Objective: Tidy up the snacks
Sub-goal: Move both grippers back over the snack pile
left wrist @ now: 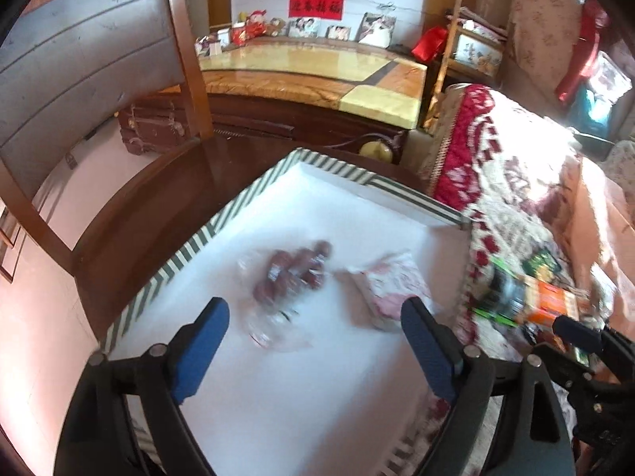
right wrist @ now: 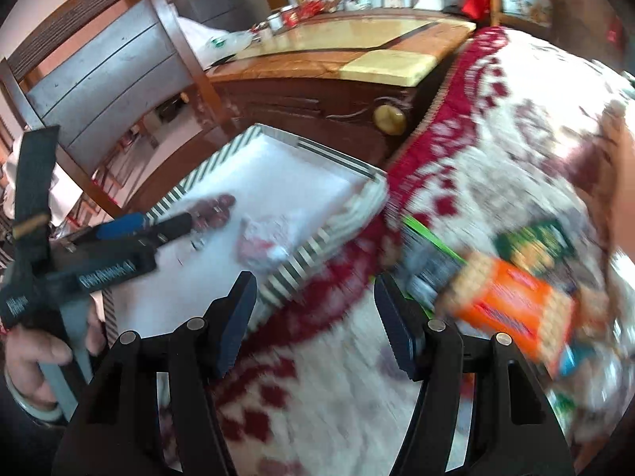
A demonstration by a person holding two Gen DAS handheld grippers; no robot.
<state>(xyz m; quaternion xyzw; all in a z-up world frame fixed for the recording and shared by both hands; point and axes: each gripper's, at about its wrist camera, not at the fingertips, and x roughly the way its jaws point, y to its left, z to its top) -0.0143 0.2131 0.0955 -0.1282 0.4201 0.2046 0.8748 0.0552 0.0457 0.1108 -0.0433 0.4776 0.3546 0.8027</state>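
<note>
A white box with a striped rim sits on a chair. Inside lie a clear bag of dark red snacks and a pink-white packet. My left gripper is open and empty, just above the box floor near the red snack bag. My right gripper is open and empty over the red-and-white quilt, left of an orange snack box, a dark packet with green edge and a green packet. The view is blurred.
A grey-backed wooden chair stands to the left. A marble-topped wooden cabinet with photos and ornaments stands behind. The quilt covers a sofa on the right.
</note>
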